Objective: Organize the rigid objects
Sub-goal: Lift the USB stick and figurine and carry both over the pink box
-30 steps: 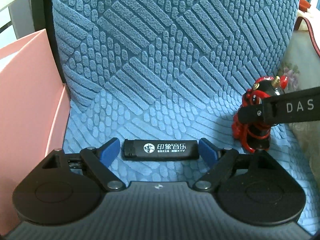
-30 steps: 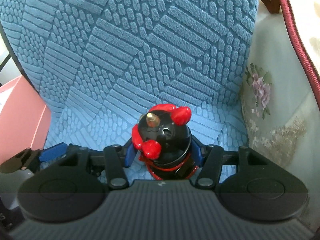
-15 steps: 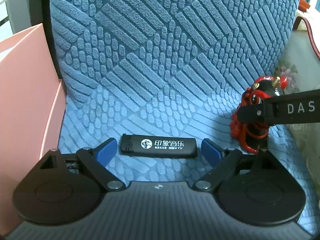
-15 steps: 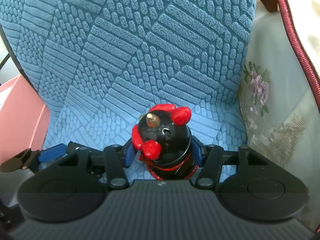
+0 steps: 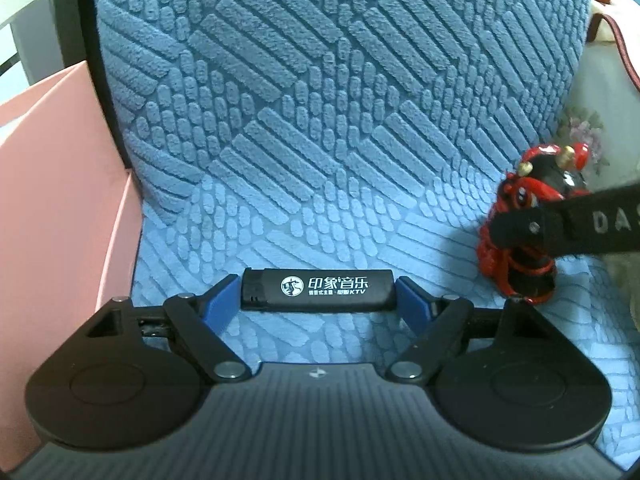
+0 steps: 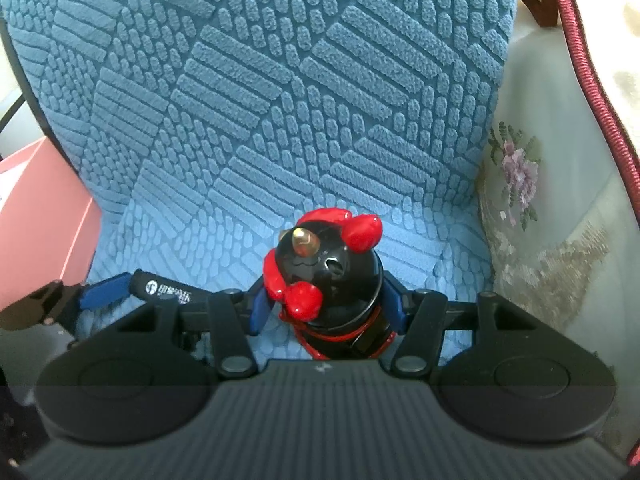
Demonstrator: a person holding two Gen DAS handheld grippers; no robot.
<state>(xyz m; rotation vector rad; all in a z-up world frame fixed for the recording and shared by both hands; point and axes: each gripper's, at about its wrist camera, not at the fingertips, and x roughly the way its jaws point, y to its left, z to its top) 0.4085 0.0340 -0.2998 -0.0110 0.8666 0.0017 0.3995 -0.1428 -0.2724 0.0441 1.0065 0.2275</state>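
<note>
A black lighter with white print lies crosswise on the blue textured seat cushion. My left gripper has closed its blue pads on the lighter's two ends. A black and red figurine stands upright on the cushion to the right. My right gripper is shut on its body. The figurine also shows in the left wrist view, partly behind the right gripper's black finger. The lighter also shows in the right wrist view, at the left.
A pink box stands against the cushion's left side. A pale floral cloth with dark red piping covers the armrest on the right. The blue backrest rises behind both objects.
My left gripper has closed from open around the lighter to touching its ends, and its view has shifted. The right gripper keeps its hold on the figurine.
</note>
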